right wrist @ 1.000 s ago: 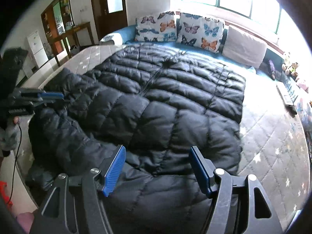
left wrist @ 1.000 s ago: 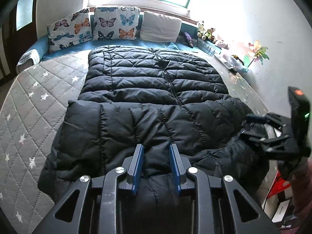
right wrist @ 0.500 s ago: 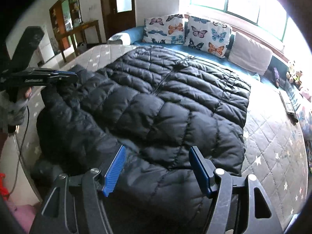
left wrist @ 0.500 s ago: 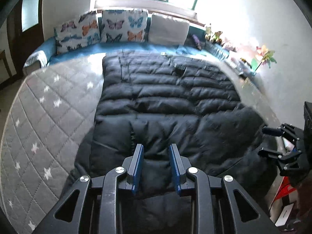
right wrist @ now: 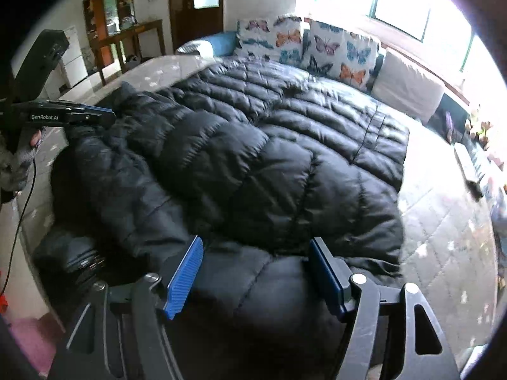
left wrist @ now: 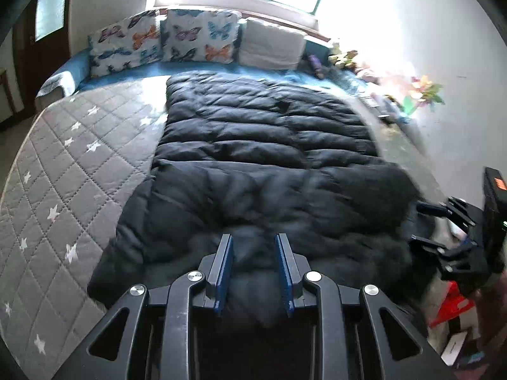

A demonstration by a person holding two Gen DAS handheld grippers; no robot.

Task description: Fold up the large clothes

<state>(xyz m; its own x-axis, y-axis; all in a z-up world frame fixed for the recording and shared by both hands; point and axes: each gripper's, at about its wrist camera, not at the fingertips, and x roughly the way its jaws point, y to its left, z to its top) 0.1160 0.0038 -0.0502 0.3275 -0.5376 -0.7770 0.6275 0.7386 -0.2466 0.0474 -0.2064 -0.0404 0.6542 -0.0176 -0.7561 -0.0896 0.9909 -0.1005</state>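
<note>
A large black puffer jacket (left wrist: 259, 145) lies spread on a grey quilted bed (left wrist: 63, 171), its zip facing up. My left gripper (left wrist: 253, 240) holds the jacket's near edge, with fabric pinched in the narrow gap between its blue pads. The right wrist view shows that left gripper (right wrist: 109, 115) at the far left, with the lifted jacket (right wrist: 285, 145) edge hanging from it. My right gripper (right wrist: 256, 243) has a thick bunch of jacket between its wide-set pads; its jaws are opening slightly. In the left wrist view the right gripper (left wrist: 421, 223) is at the jacket's right corner.
Butterfly pillows (left wrist: 177, 41) and a white pillow (left wrist: 269, 44) line the bed's head under a window. Toys and paper flowers (left wrist: 421, 91) sit along the right wall. A wooden table (right wrist: 126, 38) and a door stand beyond the bed. Red items (left wrist: 453, 304) lie on the floor.
Both grippers have shifted and risen a little, drawing the jacket's near edge with them. The left gripper sits higher in the right wrist view, with the fabric lifted under it.
</note>
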